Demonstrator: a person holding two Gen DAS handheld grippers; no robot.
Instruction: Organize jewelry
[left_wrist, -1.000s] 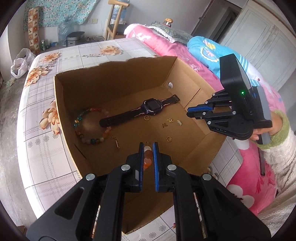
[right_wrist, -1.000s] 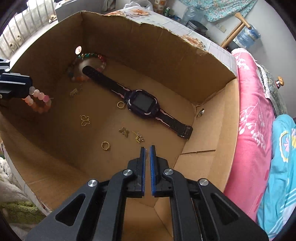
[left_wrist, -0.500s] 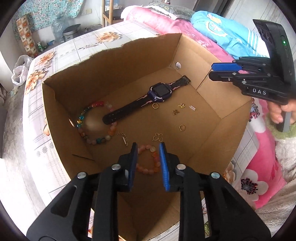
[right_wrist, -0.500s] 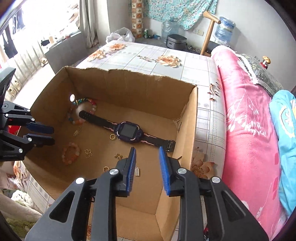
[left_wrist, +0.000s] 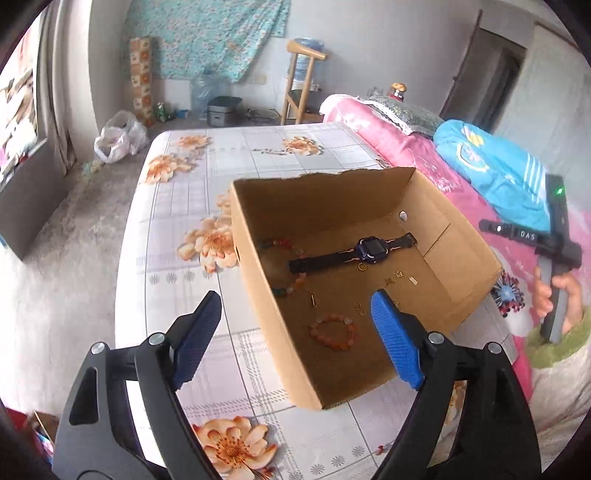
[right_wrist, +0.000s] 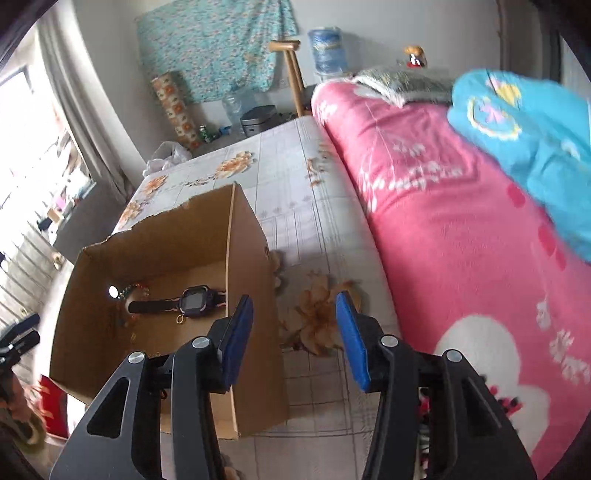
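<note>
An open cardboard box (left_wrist: 255, 266) stands on the floral table. Inside lie a dark smartwatch (left_wrist: 354, 253), a multicoloured bead bracelet (left_wrist: 291, 286), an orange bead bracelet (left_wrist: 333, 331) and several small gold pieces (left_wrist: 399, 276). My left gripper (left_wrist: 295, 334) is open and empty, raised above the box's near left wall. My right gripper (right_wrist: 294, 334) is open and empty, above the box's right wall (right_wrist: 255, 295); the watch (right_wrist: 188, 303) shows to its left. The right gripper's body (left_wrist: 554, 236) appears at the right of the left wrist view.
The floral tablecloth (left_wrist: 184, 206) stretches to the left and behind the box. A pink blanket (right_wrist: 461, 240) and blue cushion (right_wrist: 528, 122) lie on the bed at the right. A wooden chair (left_wrist: 301, 85) and bags stand at the far wall.
Both grippers pulled up and back from the box and opened wide. The orange bracelet, held by the left gripper a second ago, now lies on the box floor.
</note>
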